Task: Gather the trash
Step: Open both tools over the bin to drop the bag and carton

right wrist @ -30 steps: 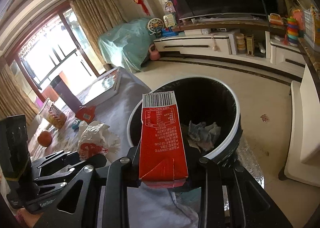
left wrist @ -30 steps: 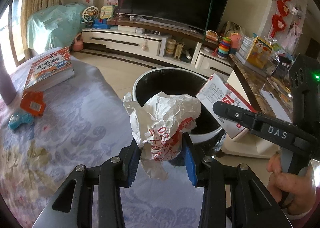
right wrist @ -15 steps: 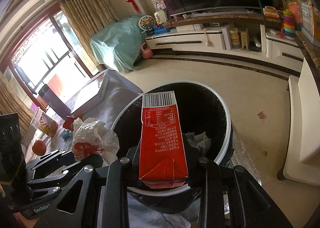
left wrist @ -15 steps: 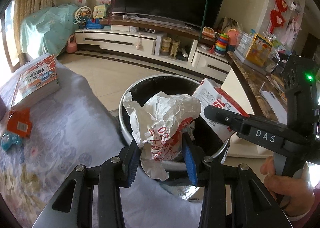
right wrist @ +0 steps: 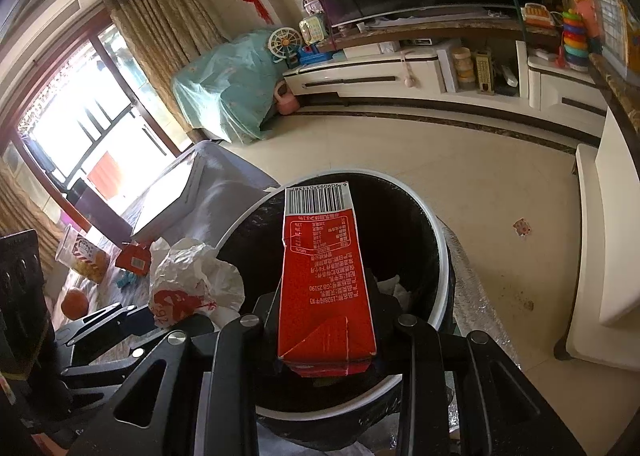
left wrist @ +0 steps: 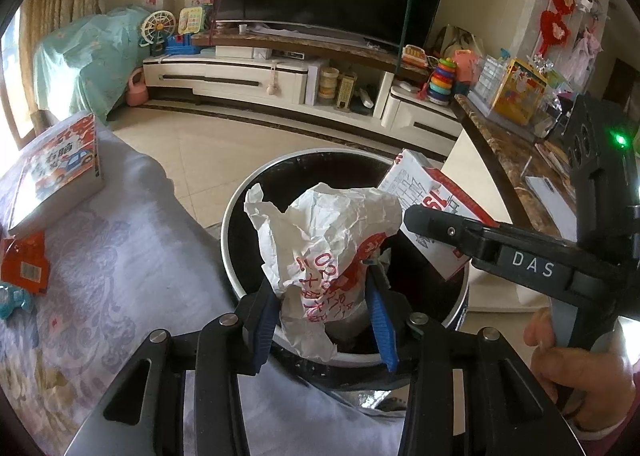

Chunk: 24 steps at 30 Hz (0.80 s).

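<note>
The crumpled paper wrapper (left wrist: 324,248) sits between the blue pads of the left gripper (left wrist: 324,320), whose jaws have just been easing apart, right over the black-lined trash bin (left wrist: 240,240). It looks light, soft and springy: grip it low, around the bunched waist. Beside it, the right gripper (right wrist: 326,320) pinches the stiff red carton (right wrist: 324,284) by its base, also above the bin, next to the cloth-covered table (left wrist: 120,256).

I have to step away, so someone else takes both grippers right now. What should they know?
Left gripper: jaws around the crumpled paper wrapper, just been easing open, wrapper between them, over the bin.
Right gripper: shut on the red carton, also above the bin mouth.
Done: both pieces carried to the bin.
Left: drop both in. Whether the small red packet on the bedspread is trash is unclear.
</note>
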### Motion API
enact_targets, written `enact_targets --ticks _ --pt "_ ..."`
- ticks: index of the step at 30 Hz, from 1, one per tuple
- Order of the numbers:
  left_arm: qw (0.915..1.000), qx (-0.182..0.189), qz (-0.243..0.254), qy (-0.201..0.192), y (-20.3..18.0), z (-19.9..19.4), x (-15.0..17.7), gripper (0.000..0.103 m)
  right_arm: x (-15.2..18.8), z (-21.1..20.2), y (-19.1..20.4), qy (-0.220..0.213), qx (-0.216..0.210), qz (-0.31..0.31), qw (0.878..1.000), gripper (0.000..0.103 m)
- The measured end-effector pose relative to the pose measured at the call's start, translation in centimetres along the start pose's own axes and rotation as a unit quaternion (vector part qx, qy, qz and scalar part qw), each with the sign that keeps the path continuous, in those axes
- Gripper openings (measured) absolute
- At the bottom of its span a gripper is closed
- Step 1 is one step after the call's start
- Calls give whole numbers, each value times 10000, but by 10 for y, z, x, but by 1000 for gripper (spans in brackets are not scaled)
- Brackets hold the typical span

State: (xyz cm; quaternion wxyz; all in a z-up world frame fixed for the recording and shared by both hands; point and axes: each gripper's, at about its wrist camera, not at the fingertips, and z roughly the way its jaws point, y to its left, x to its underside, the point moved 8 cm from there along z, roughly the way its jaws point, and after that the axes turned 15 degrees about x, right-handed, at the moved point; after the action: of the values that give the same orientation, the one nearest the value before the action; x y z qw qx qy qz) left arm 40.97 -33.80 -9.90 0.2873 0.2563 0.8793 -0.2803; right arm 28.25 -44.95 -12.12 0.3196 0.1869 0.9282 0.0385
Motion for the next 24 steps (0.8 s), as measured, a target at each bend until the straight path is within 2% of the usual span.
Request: enact_targets --ticks 5,7,9,11,14,24 --pt "10000 -10 -6 -5 -3 3 -3 46 -4 2 -3 19 28 40 10000 34" --pt "10000 -26 25 -8 -5 4 -5 50 -5 2 -4 24 31 64 10000 35" --pt "10000 -52 27 -14 -7 4 -5 59 -6 0 -5 0 42 91 9999 37" --pt "10000 -38 47 -43 -9 4 -4 60 -8 -3 -7 -73 51 124 9999 45" --pt "10000 -31 52 -70 -10 2 -1 66 -11 -12 -9 -203 46 190 9996 47" --pt "9995 -84 -195 -232 2 -26 33 67 -2 -37 6 -444 -90 251 9987 62"
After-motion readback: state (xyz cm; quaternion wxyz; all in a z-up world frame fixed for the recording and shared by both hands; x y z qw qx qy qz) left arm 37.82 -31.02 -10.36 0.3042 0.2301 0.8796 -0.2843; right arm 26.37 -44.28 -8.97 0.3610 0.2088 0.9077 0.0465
